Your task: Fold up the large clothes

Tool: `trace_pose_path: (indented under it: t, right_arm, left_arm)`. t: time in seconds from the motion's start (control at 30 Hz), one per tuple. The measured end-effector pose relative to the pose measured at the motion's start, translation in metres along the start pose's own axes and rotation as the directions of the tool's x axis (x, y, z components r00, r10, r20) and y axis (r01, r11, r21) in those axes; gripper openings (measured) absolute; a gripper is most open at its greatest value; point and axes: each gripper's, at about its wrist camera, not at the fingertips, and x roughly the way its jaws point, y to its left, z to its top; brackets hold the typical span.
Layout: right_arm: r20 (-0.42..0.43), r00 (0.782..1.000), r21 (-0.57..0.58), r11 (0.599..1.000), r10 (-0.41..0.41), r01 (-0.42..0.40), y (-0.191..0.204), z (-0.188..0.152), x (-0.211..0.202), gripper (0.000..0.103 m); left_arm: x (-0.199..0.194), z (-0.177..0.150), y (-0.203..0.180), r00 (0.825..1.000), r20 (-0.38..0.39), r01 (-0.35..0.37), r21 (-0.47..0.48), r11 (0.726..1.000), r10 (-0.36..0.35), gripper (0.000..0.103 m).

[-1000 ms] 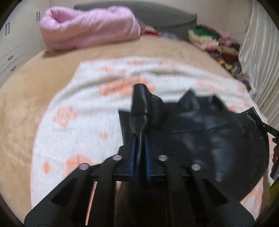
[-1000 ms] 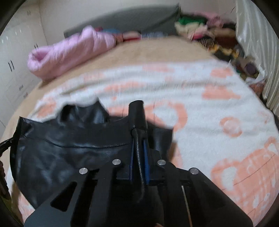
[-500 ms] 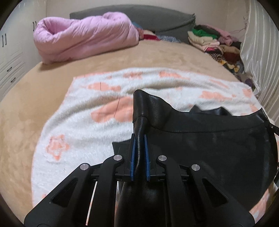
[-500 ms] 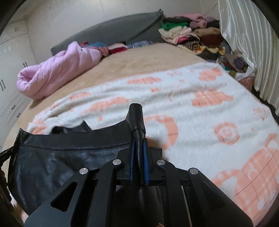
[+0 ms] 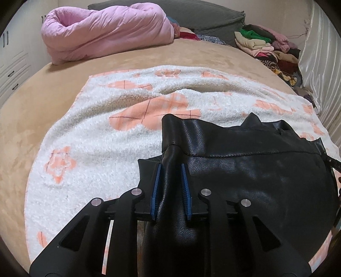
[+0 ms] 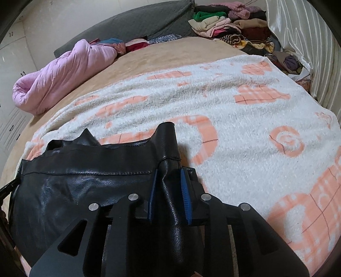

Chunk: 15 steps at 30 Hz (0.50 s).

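— Leather jacket (image 5: 245, 170), black and glossy: where do we have it?

— It lies on the white fleece blanket (image 5: 102, 136) with the orange flower and heart prints, at the blanket's near edge, closest to us. Its seamed hem runs across between our two grippers, and a pointed flap of it pokes up beyond the hem.

— And our left gripper (image 5: 170, 187)?

— Its blue-padded fingers (image 5: 156, 187) stand a little apart with a thick fold of the jacket's left corner between them. The leather fills the gap, but we cannot tell whether the pads press it or merely flank it.

— Our right gripper (image 6: 169, 191)?

— Much the same at the right corner: a bunched ridge of leather rises between its blue fingers (image 6: 185, 191), and daylight shows on the left pad's inner face, so the clamp looks loose. We cannot tell for sure there either.

— What else sits on the bed?

— The blanket covers the near part of a tan bedspread (image 5: 42, 102). A rolled pink quilt (image 5: 106, 32) rests at the far left corner, against a grey headboard cushion (image 5: 208, 17). A heap of mixed clothes (image 6: 230, 29) fills the far right corner, beside a pale satin curtain (image 6: 302, 42).
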Motion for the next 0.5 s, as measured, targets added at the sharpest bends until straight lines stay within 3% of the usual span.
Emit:
trace_pose_path:
  t: [0.13, 0.2, 0.23, 0.33, 0.37, 0.4, 0.5]
  right_arm:
    - [-0.012, 1.0, 0.011, 1.0, 0.001, 0.0, -0.002, 0.001, 0.0, 0.024]
    - [-0.018, 1.0, 0.021, 1.0, 0.002, -0.002, -0.004, 0.002, -0.003, 0.029]
    - [-0.021, 1.0, 0.026, 1.0, 0.005, -0.005, -0.004, 0.002, -0.005, 0.035]
    - [-0.028, 0.999, 0.059, 0.997, 0.041, -0.039, -0.009, 0.001, -0.016, 0.067]
    - [-0.032, 0.997, 0.067, 0.995, 0.071, -0.069, -0.01, -0.003, -0.023, 0.076]
    - [-0.029, 0.997, 0.068, 0.995, 0.076, -0.074, -0.011, -0.006, -0.028, 0.078]
    - [-0.039, 0.988, 0.052, 0.988, 0.148, -0.146, -0.009, -0.021, -0.046, 0.092]
  left_arm:
    - [-0.001, 0.0, 0.001, 1.0, -0.001, 0.0, -0.008, 1.0, 0.0, 0.015]
    - [-0.002, 0.001, 0.002, 1.0, -0.002, -0.009, -0.014, 1.0, 0.009, 0.024]
    - [-0.005, 0.002, 0.003, 1.0, 0.001, -0.011, -0.015, 1.0, 0.011, 0.026]
    - [-0.014, 0.003, 0.008, 1.0, 0.006, -0.011, -0.024, 1.0, 0.011, 0.039]
    - [-0.018, 0.002, 0.01, 1.0, 0.01, -0.005, -0.03, 1.0, 0.006, 0.053]
    - [-0.022, 0.002, 0.012, 1.0, 0.013, -0.003, -0.035, 0.999, 0.003, 0.065]
    - [-0.039, -0.004, 0.019, 1.0, 0.026, 0.009, -0.056, 0.998, -0.007, 0.078]
